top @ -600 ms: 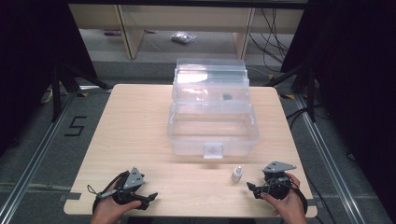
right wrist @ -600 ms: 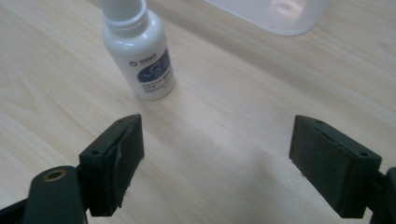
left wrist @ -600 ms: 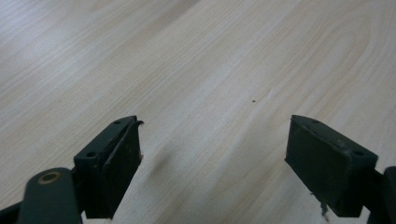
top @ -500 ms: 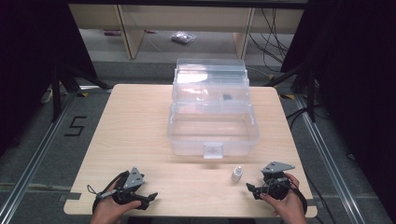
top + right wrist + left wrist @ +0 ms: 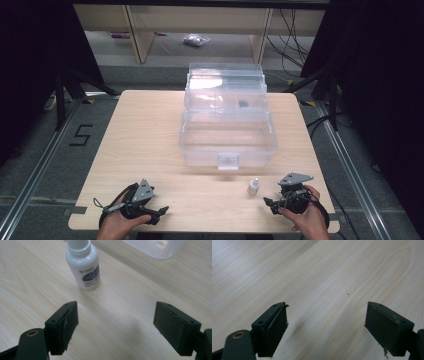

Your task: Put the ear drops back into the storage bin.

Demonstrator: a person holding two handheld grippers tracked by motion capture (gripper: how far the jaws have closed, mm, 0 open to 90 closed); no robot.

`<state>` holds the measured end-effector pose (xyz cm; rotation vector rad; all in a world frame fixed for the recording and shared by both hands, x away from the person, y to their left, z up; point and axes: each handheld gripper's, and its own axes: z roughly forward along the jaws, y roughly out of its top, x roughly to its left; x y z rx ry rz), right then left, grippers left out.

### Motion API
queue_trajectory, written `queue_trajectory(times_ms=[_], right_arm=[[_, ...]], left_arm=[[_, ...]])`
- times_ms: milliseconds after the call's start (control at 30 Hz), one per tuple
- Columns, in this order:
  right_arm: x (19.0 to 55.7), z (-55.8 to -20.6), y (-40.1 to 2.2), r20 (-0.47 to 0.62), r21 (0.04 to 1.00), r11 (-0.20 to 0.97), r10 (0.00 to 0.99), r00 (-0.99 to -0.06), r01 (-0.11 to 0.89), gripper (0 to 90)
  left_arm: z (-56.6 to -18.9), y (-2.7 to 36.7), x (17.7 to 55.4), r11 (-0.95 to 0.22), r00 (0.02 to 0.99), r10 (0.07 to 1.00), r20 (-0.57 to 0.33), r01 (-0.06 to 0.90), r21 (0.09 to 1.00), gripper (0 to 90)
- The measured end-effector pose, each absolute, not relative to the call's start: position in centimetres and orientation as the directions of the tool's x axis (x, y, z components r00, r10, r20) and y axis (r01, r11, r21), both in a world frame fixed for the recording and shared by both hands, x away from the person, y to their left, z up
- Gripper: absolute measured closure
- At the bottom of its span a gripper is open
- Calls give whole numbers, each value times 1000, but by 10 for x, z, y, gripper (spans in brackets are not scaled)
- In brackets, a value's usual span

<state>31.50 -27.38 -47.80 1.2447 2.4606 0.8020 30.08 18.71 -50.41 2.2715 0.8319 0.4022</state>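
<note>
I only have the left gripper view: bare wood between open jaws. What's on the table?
Observer: A clear box, lid open, sits mid-table.
Operator: Anything small to pick up?
Observer: A white bottle stands upright just ahead of the right gripper, nearer its left jaw.
Operator: Is that gripper ready?
Observer: Its jaws are wide open and hold nothing.
Operator: Anything in the box?
Observer: One small dark item in the upper tray; too small to identify.

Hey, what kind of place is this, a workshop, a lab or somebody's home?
Most likely a lab set up for recording handling trials. A wooden table stands on a floor marked with tape and a "5", dark curtains hang on both sides, and cables run behind by bare shelving.
</note>
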Motion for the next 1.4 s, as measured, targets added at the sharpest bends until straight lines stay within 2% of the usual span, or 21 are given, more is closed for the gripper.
queue_trajectory(times_ms=[233, 267, 733, 833, 900, 1100, 1400], right_arm=[[315, -480, -272, -5, 598, 485, 798, -603, 638, 216], [314, -478, -272, 16, 572, 482, 802, -597, 663, 218], [315, -467, -262, -9, 544, 539, 770, -638, 643, 241], [319, -465, -263, -54, 544, 578, 747, -663, 608, 244], [318, -462, -260, -27, 525, 560, 764, -645, 641, 246], [327, -452, -253, -63, 498, 627, 715, -696, 599, 254], [336, -444, -240, -71, 468, 656, 695, -715, 592, 264]], left_arm=[[-504, 188, 301, -575, 753, 655, 62, 444, 687, 174], [-504, 188, 301, -572, 751, 658, 59, 447, 687, 174], [-504, 188, 301, -576, 754, 655, 61, 445, 685, 175], [-504, 188, 301, -575, 752, 657, 61, 447, 685, 175], [-504, 188, 301, -574, 752, 657, 60, 447, 686, 175], [-504, 188, 301, -579, 752, 656, 65, 445, 683, 175], [-503, 188, 301, -570, 750, 659, 60, 446, 690, 175]])
